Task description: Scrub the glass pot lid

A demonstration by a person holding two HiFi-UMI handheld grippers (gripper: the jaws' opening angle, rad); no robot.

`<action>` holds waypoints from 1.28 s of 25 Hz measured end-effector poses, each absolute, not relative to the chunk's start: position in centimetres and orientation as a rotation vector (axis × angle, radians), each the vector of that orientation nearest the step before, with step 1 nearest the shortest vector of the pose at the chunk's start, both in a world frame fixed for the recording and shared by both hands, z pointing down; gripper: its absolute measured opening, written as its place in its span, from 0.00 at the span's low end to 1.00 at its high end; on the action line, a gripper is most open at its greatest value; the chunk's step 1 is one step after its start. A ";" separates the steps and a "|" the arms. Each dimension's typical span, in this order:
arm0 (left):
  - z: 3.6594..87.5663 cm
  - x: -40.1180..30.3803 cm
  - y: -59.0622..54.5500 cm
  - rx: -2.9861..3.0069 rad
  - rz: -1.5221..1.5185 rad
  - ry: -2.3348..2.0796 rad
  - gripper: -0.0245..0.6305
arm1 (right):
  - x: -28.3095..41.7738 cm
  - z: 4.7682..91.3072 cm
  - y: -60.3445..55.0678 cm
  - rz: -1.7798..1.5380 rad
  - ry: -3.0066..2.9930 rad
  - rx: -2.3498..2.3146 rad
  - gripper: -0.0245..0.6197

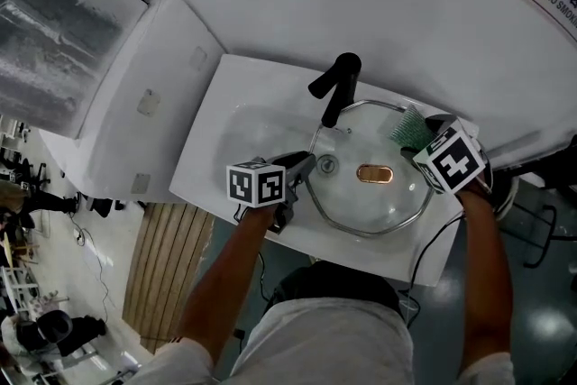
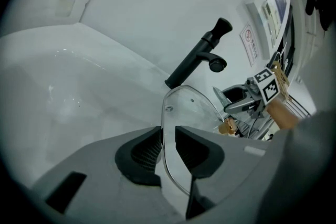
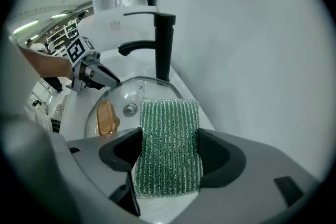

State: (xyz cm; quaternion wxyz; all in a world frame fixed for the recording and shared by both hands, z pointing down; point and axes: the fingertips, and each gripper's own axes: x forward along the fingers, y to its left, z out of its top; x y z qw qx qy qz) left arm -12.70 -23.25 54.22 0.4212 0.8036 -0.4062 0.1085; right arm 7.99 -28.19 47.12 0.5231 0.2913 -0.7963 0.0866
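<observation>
A white sink fills the middle of the head view. Its near edge is partly covered by the person's forearms, and its bowl is hard to make out through the glass lying over it. The glass pot lid sits over the right part of the bowl under the black faucet, dome and handle facing up. It is round, so it has no long axis of its own. The faucet's spout crosses its far rim, and its right rim disappears behind the right tool's marker cube. The left tool reaches in from the lid's left side. In the left gripper view the lid runs edge-on between the jaws of the left tool, which are pinched on its rim. The right tool is clamped on a green scrubbing pad that stands up out of the jaws over the lid's far right edge — whether the pad touches the glass cannot be told. The amber handle lies with its long axis left to right in the head view, with the small metal vent just to its left.
</observation>
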 end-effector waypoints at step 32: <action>54.0 -12.7 -23.1 2.013 0.297 -1.090 0.18 | -2.6 49.8 -12.9 -0.362 -1.982 0.524 0.55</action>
